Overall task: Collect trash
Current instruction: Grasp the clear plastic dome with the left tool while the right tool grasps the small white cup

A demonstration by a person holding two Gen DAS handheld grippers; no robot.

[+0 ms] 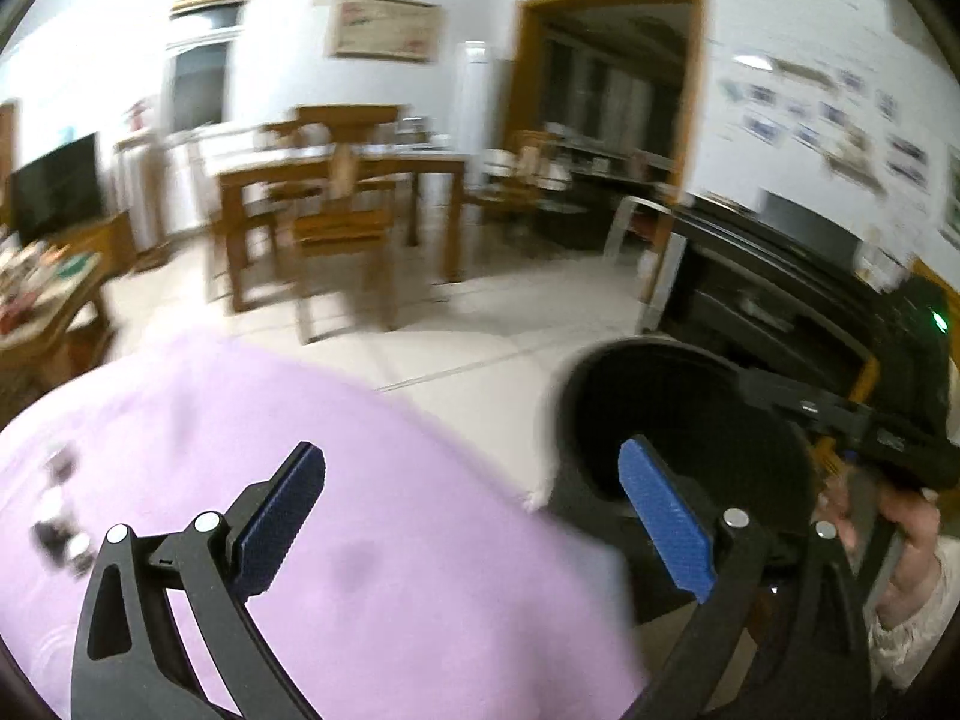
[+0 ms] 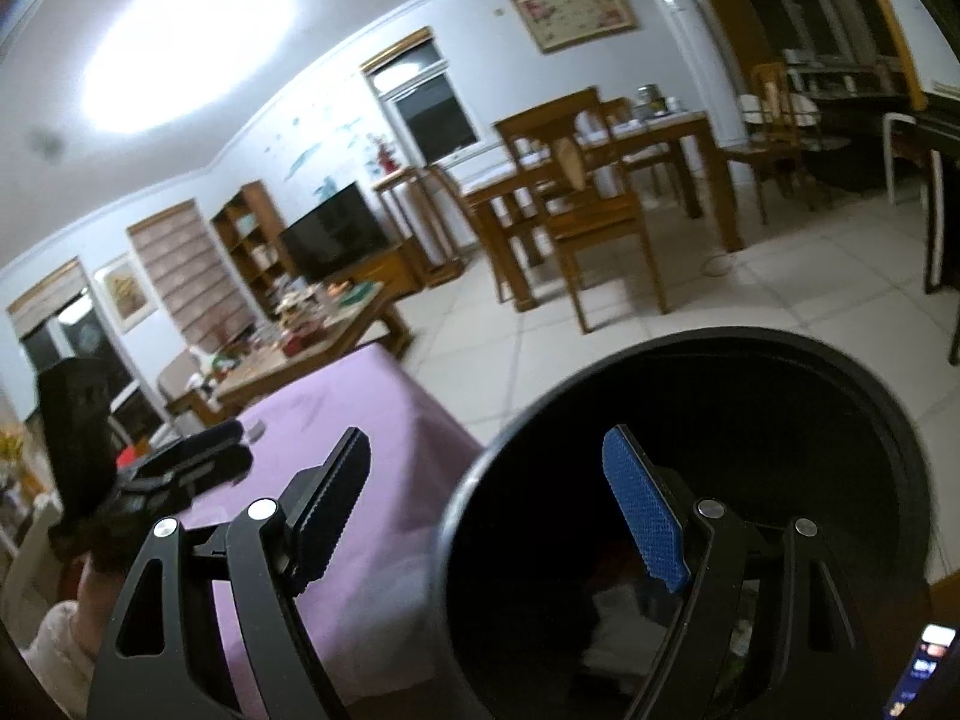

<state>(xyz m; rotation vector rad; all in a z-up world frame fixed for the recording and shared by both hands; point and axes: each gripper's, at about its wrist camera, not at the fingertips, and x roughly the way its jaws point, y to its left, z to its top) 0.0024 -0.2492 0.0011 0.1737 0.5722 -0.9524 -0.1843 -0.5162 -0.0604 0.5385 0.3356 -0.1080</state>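
A black round trash bin [image 2: 780, 396] stands on the floor beside a table with a purple cloth [image 2: 360, 420]. Pale crumpled trash [image 2: 612, 630] lies at its bottom. My right gripper [image 2: 498, 510] is open and empty, its right finger over the bin's mouth. My left gripper [image 1: 474, 516] is open and empty above the purple cloth's [image 1: 300, 420] right edge, with the bin [image 1: 678, 402] to its right. The right gripper's body [image 1: 900, 432] shows above the bin in the left wrist view. Small dark scraps [image 1: 60, 516] lie blurred on the cloth at left.
A wooden dining table with chairs [image 2: 576, 192] stands across the tiled floor. A cluttered coffee table [image 2: 300, 336] and a TV [image 2: 336, 228] are at left. A dark cabinet [image 1: 768, 282] stands behind the bin. A phone screen [image 2: 924, 672] glows at lower right.
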